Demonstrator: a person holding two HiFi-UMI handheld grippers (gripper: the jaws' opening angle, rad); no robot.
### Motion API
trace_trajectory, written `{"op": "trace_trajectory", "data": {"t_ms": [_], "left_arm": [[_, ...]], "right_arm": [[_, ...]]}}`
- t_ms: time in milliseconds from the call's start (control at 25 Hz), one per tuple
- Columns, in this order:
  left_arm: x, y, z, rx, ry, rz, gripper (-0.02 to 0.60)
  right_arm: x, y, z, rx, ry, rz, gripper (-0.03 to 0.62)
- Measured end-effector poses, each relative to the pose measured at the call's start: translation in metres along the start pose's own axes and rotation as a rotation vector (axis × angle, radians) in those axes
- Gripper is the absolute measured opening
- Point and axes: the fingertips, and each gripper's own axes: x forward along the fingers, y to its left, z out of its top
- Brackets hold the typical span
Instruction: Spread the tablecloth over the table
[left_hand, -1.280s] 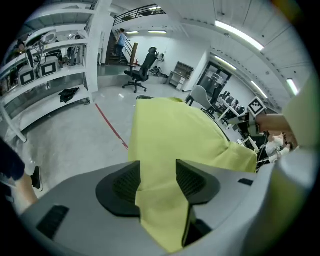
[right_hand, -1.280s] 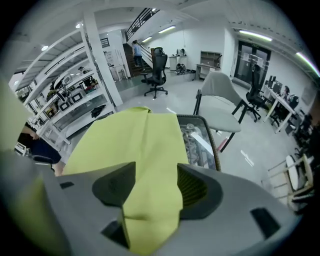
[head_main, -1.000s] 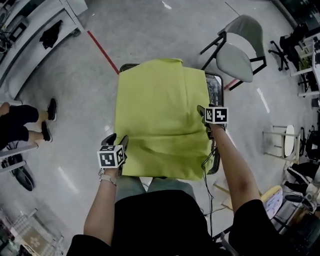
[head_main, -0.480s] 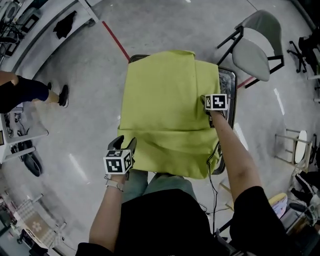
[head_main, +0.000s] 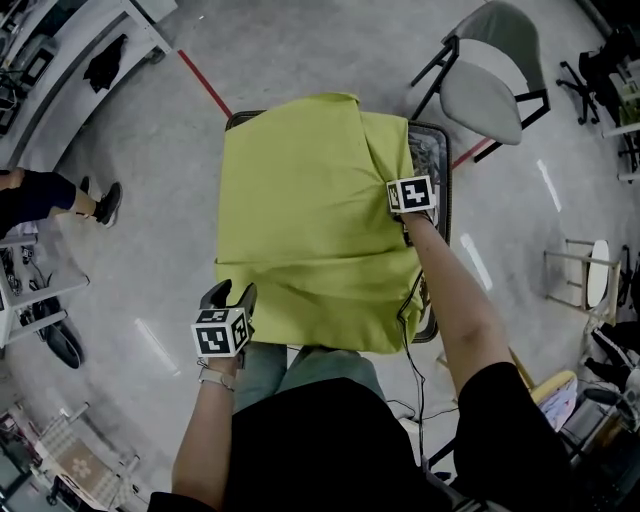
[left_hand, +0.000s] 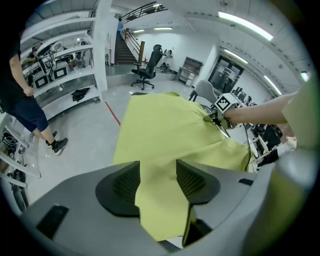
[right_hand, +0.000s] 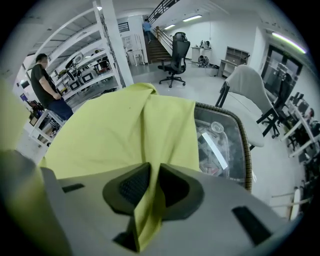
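Observation:
A yellow-green tablecloth (head_main: 310, 220) covers most of a small glass-topped table (head_main: 441, 175), whose right strip is bare. My right gripper (head_main: 396, 190) is at the cloth's right edge. In the right gripper view its jaws (right_hand: 152, 182) have just been closing and now pinch a raised fold of the tablecloth (right_hand: 120, 125). My left gripper (head_main: 229, 296) is at the near-left corner, where the cloth hangs off the table. In the left gripper view its jaws (left_hand: 157, 172) stand wide apart. The tablecloth (left_hand: 170, 130) lies loosely in the gap, not pinched.
A grey chair (head_main: 490, 80) stands just beyond the table's far right corner. A person (head_main: 40, 195) stands by white shelving at the left. A small stool (head_main: 585, 275) is at the right. A cable (head_main: 415, 335) hangs by the table's near right side.
The right gripper has come down onto the cloth's right edge and its jaws have closed on a fold. The left gripper has shifted a little along the near-left corner, jaws unchanged.

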Motion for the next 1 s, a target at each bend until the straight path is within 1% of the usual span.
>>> {"op": "trace_trajectory", "data": {"t_ms": [80, 120, 320, 400, 560, 680, 840, 1000], "left_arm": [[0.002, -0.005, 0.000, 0.013, 0.008, -0.005, 0.224], [0.003, -0.008, 0.000, 0.019, 0.011, -0.007, 0.224], [0.009, -0.022, 0.000, 0.048, 0.022, -0.015, 0.224], [0.011, -0.028, 0.001, 0.057, 0.026, -0.017, 0.224], [0.016, -0.031, 0.000, 0.073, 0.042, -0.010, 0.224], [0.021, -0.032, -0.001, 0.077, 0.054, -0.004, 0.227], [0.028, -0.028, -0.001, 0.073, 0.064, 0.006, 0.232], [0.035, -0.017, 0.012, 0.052, 0.044, 0.034, 0.232]], "right_arm": [[-0.002, -0.006, -0.001, -0.005, -0.007, -0.003, 0.031], [-0.004, -0.010, 0.000, 0.002, -0.017, -0.014, 0.016], [-0.022, -0.044, 0.008, 0.097, -0.116, -0.076, 0.014], [-0.029, -0.060, 0.009, 0.119, -0.137, -0.099, 0.014], [-0.041, -0.096, 0.007, 0.176, -0.164, -0.154, 0.012], [-0.049, -0.124, 0.002, 0.230, -0.178, -0.176, 0.013], [-0.063, -0.151, -0.002, 0.256, -0.187, -0.211, 0.012], [-0.079, -0.180, -0.012, 0.281, -0.189, -0.252, 0.012]]}}
